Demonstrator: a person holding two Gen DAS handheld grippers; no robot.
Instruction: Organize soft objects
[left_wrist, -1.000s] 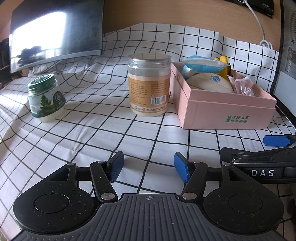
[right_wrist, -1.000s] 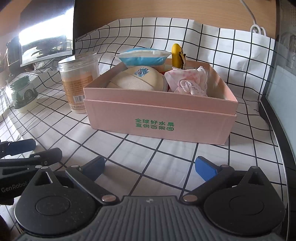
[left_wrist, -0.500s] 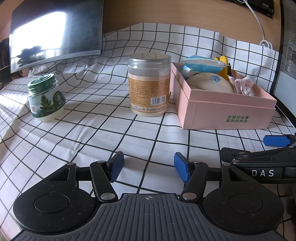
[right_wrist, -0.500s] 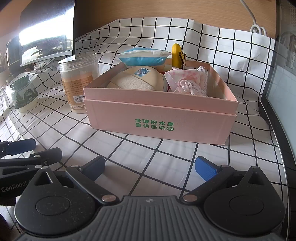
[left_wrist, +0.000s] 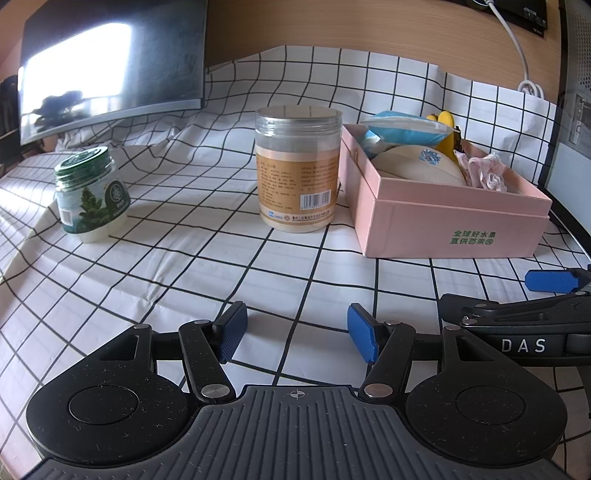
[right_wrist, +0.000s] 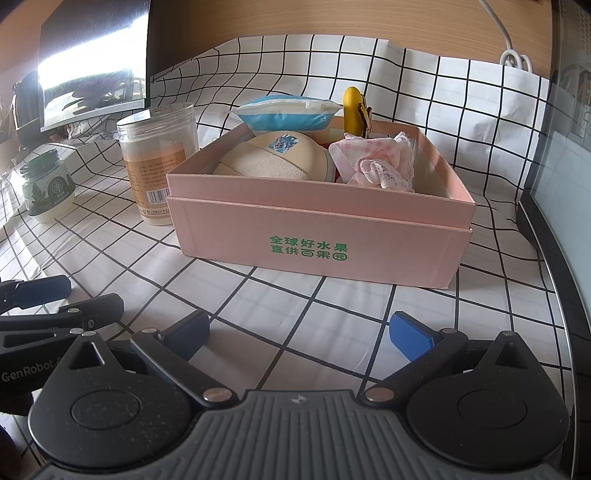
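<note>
Both grippers are just sitting low, side by side. The left gripper (left_wrist: 293, 332) has its blue pads spread apart with nothing between them, filling the bottom of its own view. The right gripper (right_wrist: 299, 332) is spread even wider, also holding nothing. Each one pokes into the other's frame: right one at the lower right edge, left one at the lower left.

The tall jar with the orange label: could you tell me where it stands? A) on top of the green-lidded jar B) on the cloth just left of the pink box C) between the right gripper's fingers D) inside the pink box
B: the tall jar stands upright on the checked cloth, right beside the pink box's left wall.
</note>
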